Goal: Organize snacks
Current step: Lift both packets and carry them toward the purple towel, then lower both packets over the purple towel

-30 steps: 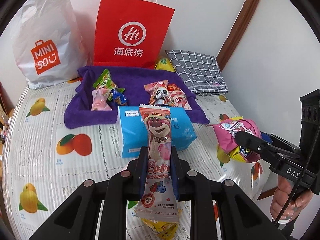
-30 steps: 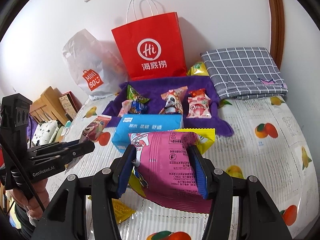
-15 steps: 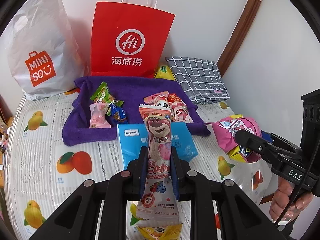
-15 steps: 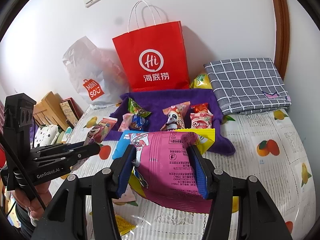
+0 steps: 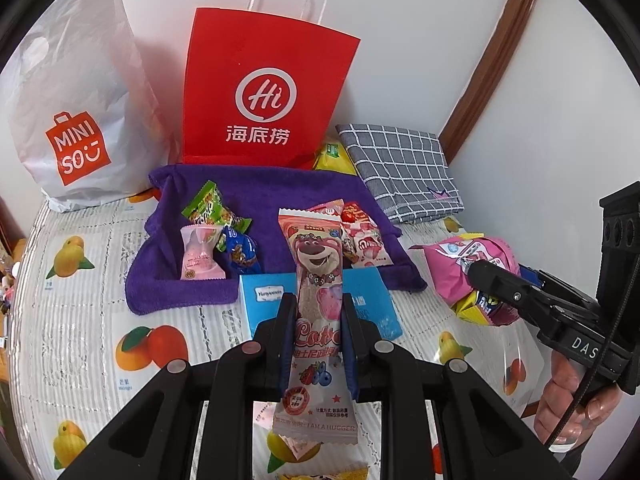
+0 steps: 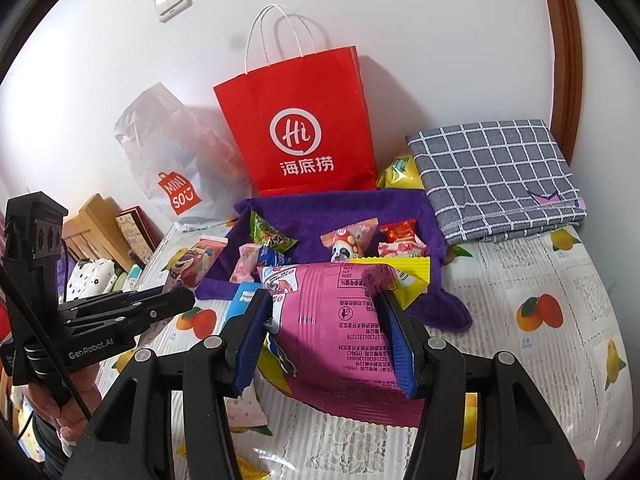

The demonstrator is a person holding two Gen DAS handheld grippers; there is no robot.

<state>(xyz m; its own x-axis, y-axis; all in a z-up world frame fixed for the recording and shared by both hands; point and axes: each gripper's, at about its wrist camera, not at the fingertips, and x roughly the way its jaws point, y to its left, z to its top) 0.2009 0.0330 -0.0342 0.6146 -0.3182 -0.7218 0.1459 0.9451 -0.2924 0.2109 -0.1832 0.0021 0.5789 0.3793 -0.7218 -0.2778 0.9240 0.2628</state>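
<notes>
- Left wrist view is showing my left gripper [image 5: 318, 328] clenching a bear packet [image 5: 318, 280] at mid-length, so the packet is standing up in the air above the blue box [image 5: 372, 312], with its bottom seal hanging loose under the pads.
- Right wrist view is showing my right gripper [image 6: 326, 336] squeezing a pink bag [image 6: 332, 320] across its width; the bag is hanging over the near edge of the purple towel [image 6: 328, 216].
- I am judging the pink bag as the risk: it is puffed and slick, and the pads are catching only its sides, so a quick swing could let it slide out or crush what is inside.
- The bear packet is thin and floppy; I am expecting it to fold or twist if I am lowering it onto the towel end-first.
- The towel is already carrying a green pack [image 5: 212, 210], a pale pink pack [image 5: 200, 256], a blue candy [image 5: 240, 252] and a strawberry pack [image 5: 366, 244], so dropping in carelessly could be knocking those out of place.
- Both grippers are working near each other, and I am watching for them bumping.
- The table [image 5: 80, 320] is wearing a glossy fruit-print cover, which I am judging slippery.
- Against the white wall a red bag [image 5: 272, 96], a white bag [image 5: 76, 112] and a folded checked cloth [image 5: 404, 168] are sitting; a wooden door frame is running up the right.
</notes>
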